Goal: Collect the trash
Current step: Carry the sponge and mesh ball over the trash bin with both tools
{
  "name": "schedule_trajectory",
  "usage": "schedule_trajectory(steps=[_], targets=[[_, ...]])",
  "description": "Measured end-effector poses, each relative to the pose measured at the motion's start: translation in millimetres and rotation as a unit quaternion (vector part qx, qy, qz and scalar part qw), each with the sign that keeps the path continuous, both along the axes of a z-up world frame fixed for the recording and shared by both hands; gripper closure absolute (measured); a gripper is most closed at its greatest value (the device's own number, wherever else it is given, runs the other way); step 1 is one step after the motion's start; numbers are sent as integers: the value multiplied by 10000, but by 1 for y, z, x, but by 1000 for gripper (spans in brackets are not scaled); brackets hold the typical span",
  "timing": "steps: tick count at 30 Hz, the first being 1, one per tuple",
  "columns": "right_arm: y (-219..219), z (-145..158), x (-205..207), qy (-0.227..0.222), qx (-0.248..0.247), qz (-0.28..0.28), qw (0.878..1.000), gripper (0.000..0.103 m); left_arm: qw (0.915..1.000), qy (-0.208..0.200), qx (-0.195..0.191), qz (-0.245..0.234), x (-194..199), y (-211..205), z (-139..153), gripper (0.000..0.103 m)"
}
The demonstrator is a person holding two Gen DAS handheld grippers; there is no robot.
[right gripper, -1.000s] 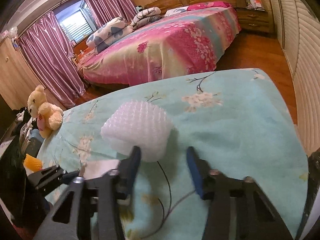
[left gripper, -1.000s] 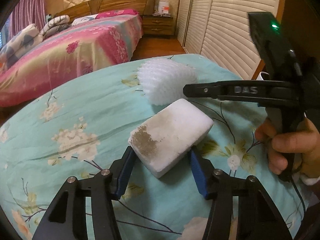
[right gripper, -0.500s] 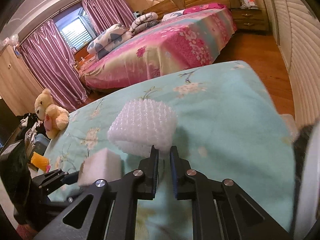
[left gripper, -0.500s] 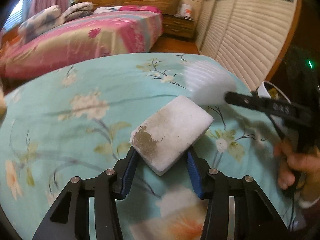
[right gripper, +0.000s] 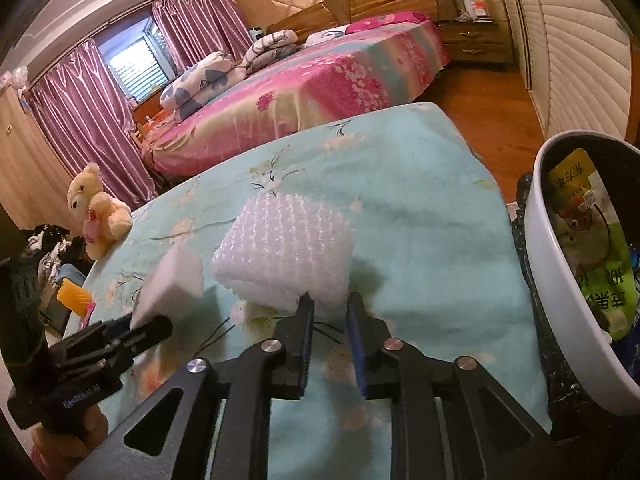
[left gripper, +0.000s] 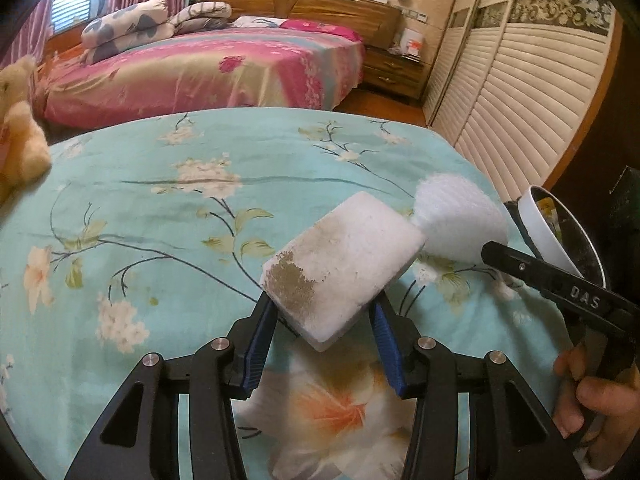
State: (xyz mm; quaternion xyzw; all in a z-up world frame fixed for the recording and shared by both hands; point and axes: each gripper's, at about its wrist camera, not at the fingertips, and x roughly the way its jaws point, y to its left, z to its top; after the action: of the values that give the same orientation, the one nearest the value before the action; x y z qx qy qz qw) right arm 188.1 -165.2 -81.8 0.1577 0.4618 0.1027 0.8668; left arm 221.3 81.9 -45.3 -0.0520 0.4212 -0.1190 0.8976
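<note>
Two pieces of trash are up off the bed, one per gripper. The foam block [left gripper: 344, 264], white with a brown stain at one corner, sits between the blue pads of the left gripper [left gripper: 322, 334], pinched at its near end and tilted, the rest sticking out over the sheet [left gripper: 160, 184]. Just beside it, apparently touching at one corner in the left view, is the foam net [right gripper: 286, 252], a white bumpy sleeve. Its near lower edge sits at the tips of the right gripper [right gripper: 330, 306], whose jaws are opening; the gap between the pads is narrow and the net's edge sits in it, contact on the right pad unclear because of blur.

Step in hand, as I read it: carry both to the bin [right gripper: 560, 280], a white-rimmed tub with a dark liner at the bed's right edge. A green wrapper [right gripper: 588, 248] is already inside. The net is near the rim but not over it; the block is further off.

Next move calls for: get the net fully over the bin mouth before the right jaws widen more, or it drops on the sheet. Then swing the left gripper across, clear the rim, spread the fingers. Net is light and springy and may cling to a pad; block is stiff and should fall clean.

A teddy [right gripper: 100, 210] sits at the far left edge, not trash.
</note>
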Motion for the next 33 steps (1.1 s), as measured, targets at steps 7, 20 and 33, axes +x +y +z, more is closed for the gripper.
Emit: schedule_trajectory(steps=[7, 20, 33], targets=[[9, -3, 13, -76, -137, 0, 9999, 51, 10000, 36, -40, 21, -1, 0, 1, 57], [-15, 13, -27, -286, -27, -312, 9991, 89, 9995, -201, 94, -213, -19, -25, 16, 57], [-54, 39, -77, -547, 119, -742, 9957, 89, 9962, -350, 317, -736, -41, -75, 30, 57]])
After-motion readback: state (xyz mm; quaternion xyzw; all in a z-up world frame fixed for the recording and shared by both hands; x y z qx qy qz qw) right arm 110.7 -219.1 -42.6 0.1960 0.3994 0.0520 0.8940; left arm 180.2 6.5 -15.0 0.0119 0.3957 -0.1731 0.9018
